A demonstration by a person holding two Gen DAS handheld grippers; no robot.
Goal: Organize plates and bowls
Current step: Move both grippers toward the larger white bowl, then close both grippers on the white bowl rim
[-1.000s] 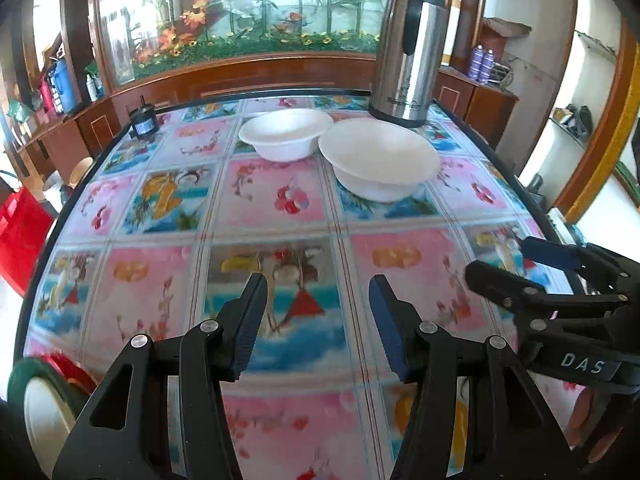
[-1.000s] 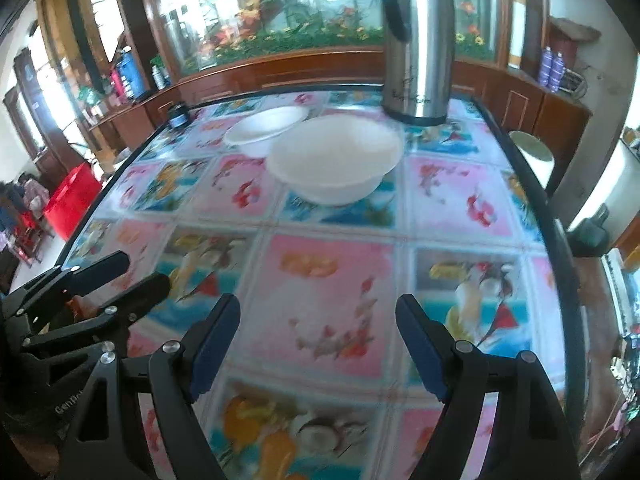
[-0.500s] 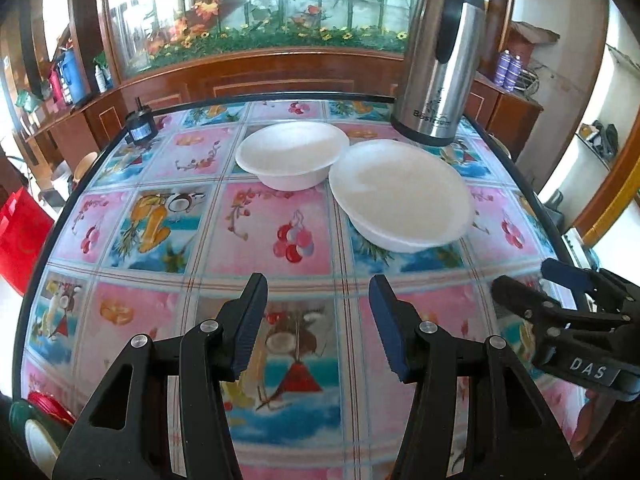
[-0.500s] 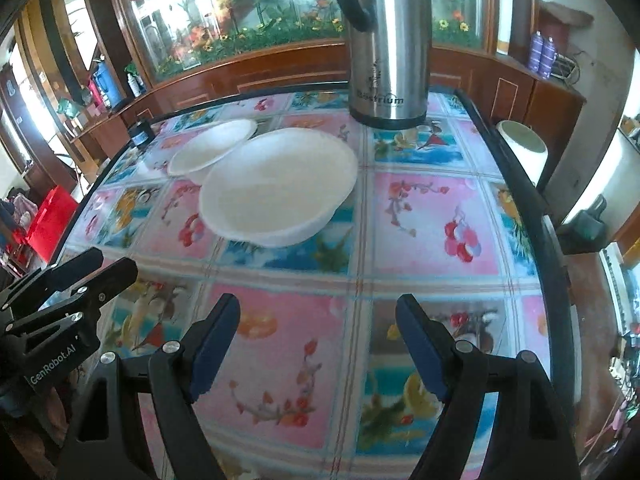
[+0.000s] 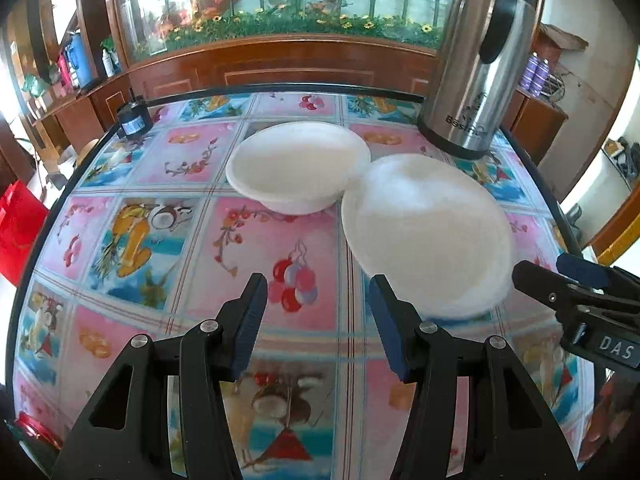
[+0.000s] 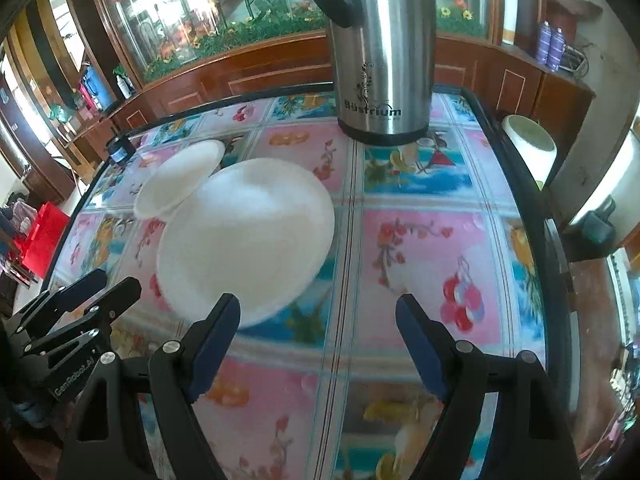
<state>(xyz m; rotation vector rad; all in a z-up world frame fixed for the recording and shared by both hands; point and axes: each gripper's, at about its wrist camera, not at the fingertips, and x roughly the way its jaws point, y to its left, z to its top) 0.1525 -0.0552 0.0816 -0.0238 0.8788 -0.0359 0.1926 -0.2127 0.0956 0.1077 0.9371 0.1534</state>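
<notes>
Two white bowls stand side by side on the colourful fruit-print table. The larger bowl is nearer and to the right, and it also shows in the right wrist view. The smaller bowl sits behind it to the left, its rim touching or slightly overlapped by the large one; it shows in the right wrist view too. My left gripper is open and empty, just short of the large bowl's near-left edge. My right gripper is open and empty, its left finger at the large bowl's near rim.
A tall steel thermos jug stands at the back right of the table. A small dark jar sits at the back left edge. A wooden cabinet with a glass display runs behind. A white bin stands off the table's right side.
Both grippers have moved forward over the table toward the bowls, which now look larger and closer. Both stay open. The bowls have not moved.
</notes>
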